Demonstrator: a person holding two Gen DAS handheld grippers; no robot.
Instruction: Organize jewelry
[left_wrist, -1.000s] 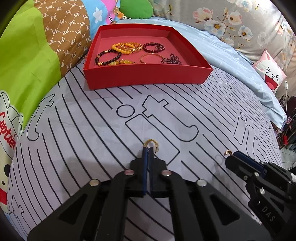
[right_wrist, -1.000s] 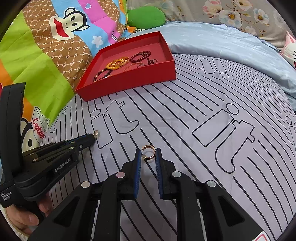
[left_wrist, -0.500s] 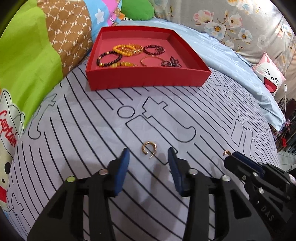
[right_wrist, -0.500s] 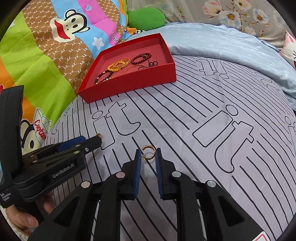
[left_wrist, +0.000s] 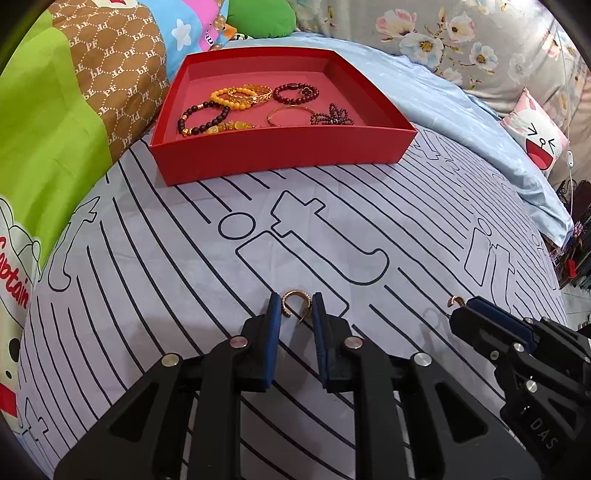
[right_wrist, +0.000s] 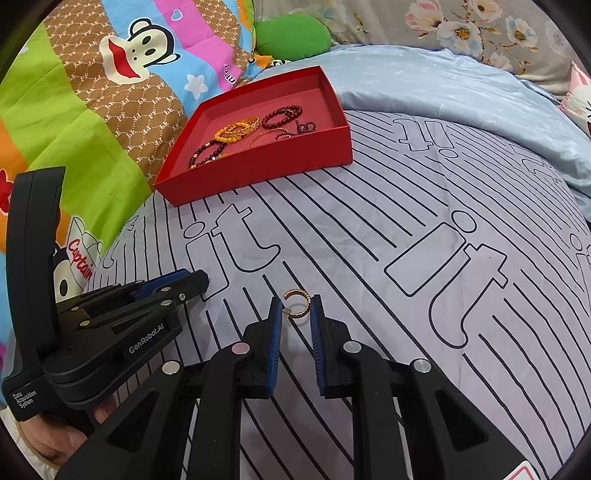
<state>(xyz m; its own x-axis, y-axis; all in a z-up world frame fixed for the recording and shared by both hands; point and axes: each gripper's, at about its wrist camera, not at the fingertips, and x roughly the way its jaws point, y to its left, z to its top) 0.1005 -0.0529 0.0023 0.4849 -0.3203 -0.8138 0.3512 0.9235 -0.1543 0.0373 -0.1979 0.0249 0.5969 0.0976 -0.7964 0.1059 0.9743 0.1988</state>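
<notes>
On the bed, 1 gold ear cuff (left_wrist: 295, 303) lies between the closing jaws of the left gripper (left_wrist: 295, 321); another (right_wrist: 296, 303) sits in the right gripper (right_wrist: 296, 321)'s narrow jaws. The red tray (left_wrist: 280, 157) lies far ahead.

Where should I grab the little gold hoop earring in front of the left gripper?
Pinch the earring across its two curved sides, coming down from the near side: it lies flat, gap toward you. The left gripper, jaws closing, straddles it.
</notes>
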